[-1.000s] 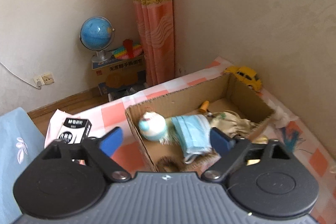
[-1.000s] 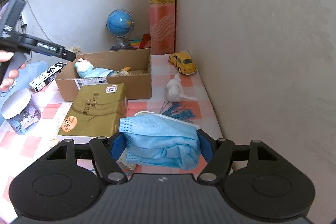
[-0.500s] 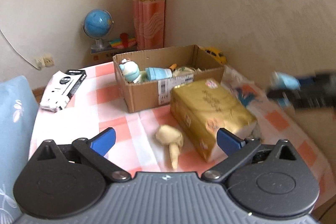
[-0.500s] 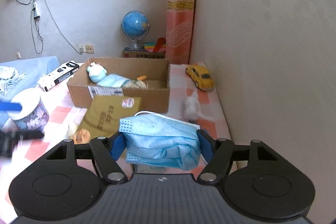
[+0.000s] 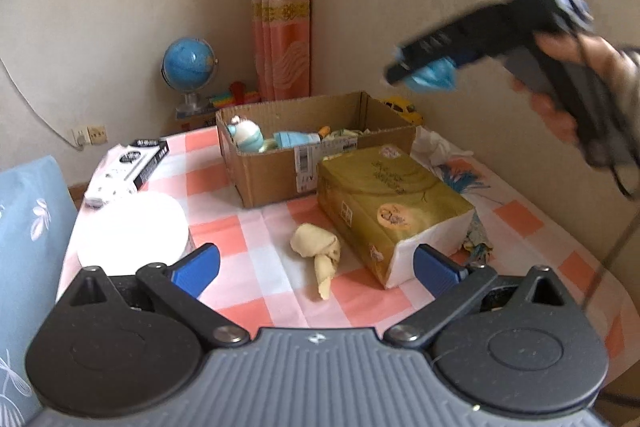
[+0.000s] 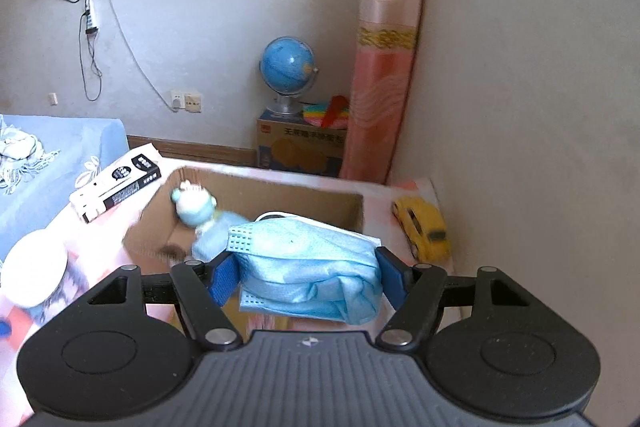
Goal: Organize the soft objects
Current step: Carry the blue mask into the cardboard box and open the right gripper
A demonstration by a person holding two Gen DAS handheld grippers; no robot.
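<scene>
The blue mask [image 6: 308, 267] is bunched up and pinched between the two blue fingers [image 6: 222, 277] of the right gripper [image 6: 308, 277], which press on it from either side; in the right wrist view it hangs above the near edge of the open box [image 6: 280, 199], and in the left wrist view the same gripper [image 5: 424, 67] shows up high at the right, in a person's hand [image 5: 580, 83], with the mask [image 5: 432, 77] a blurred blue lump well above the box [image 5: 316, 143]. Inside the box lie a pale blue plush toy [image 6: 194, 209] at the left end, another blue mask [image 5: 294, 139] beside it and some light cloth further right. The left gripper [image 5: 316, 269] is empty, its jaws having just been opening and now standing wide with nothing between the fingers [image 5: 196, 267]; beyond them on the checked counter [image 5: 248, 227] lies a knotted cream cloth [image 5: 318, 253], apart from both fingers. Just right of the cloth sits a gold tissue pack [image 5: 384, 203], its far end close against the front wall of the box. A white lid [image 5: 132, 229] is at the counter's left, a black-and-white carton [image 5: 128, 167] behind it, a white rag [image 5: 434, 151] and a yellow toy car [image 6: 424, 229] to the right of the box near the wall. A globe [image 6: 286, 67] stands on a carton off the counter, by the curtain [image 6: 384, 67].
</scene>
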